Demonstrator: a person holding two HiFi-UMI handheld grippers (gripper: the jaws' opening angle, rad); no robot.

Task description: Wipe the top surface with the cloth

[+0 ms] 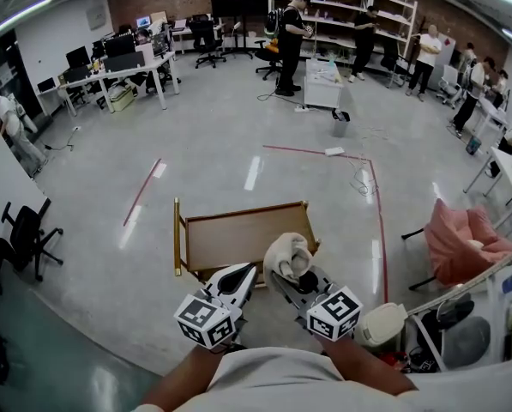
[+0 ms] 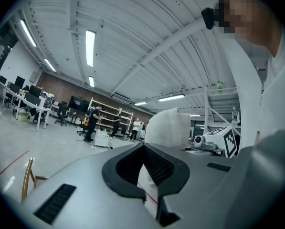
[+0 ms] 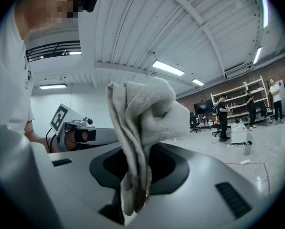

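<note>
A low wooden table with a brown top (image 1: 230, 239) stands on the floor just ahead of me. My right gripper (image 1: 300, 280) is shut on a bunched beige cloth (image 1: 288, 254), held above the table's near right corner. In the right gripper view the cloth (image 3: 142, 123) rises out of the right gripper (image 3: 132, 194) and points up toward the ceiling. My left gripper (image 1: 241, 273) hangs beside it over the table's near edge, shut and holding nothing. From the left gripper (image 2: 149, 178) the cloth (image 2: 168, 125) shows just beyond its jaws.
A pink cushioned chair (image 1: 461, 239) stands to the right and a black office chair (image 1: 28, 230) to the left. Red tape (image 1: 380, 221) marks the floor around the table. A white rack with a pale bucket (image 1: 384, 324) is at my right. Several people stand far back.
</note>
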